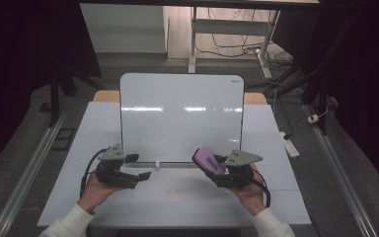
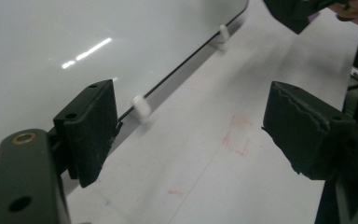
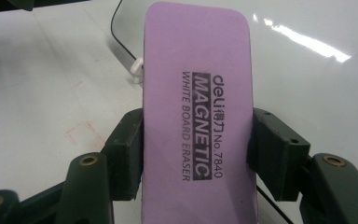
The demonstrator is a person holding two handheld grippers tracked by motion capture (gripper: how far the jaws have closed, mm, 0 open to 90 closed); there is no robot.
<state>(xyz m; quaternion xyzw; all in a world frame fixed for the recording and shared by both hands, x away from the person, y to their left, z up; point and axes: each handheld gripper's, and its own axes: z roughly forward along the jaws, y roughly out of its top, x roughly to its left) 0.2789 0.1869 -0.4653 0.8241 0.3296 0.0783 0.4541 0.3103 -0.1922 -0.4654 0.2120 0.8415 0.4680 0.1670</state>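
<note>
A blank whiteboard (image 1: 180, 116) stands upright on small white feet (image 1: 156, 165) near the middle of the white table (image 1: 276, 143). My right gripper (image 1: 217, 170) is shut on a purple magnetic whiteboard eraser (image 1: 208, 160), held just in front of the board's lower right corner. In the right gripper view the eraser (image 3: 198, 116) sits upright between both jaws, label facing the camera. My left gripper (image 1: 140, 168) is open with nothing between its jaws, close to the board's lower left edge. The left gripper view shows the board's bottom edge (image 2: 177, 63) and a white foot (image 2: 141, 105).
Faint red marker marks (image 2: 237, 135) lie on the tabletop in front of the board. Beyond the table are a desk frame (image 1: 195, 34) and cables (image 1: 237, 49) on the floor. A white power strip (image 1: 290, 144) lies at the table's right edge.
</note>
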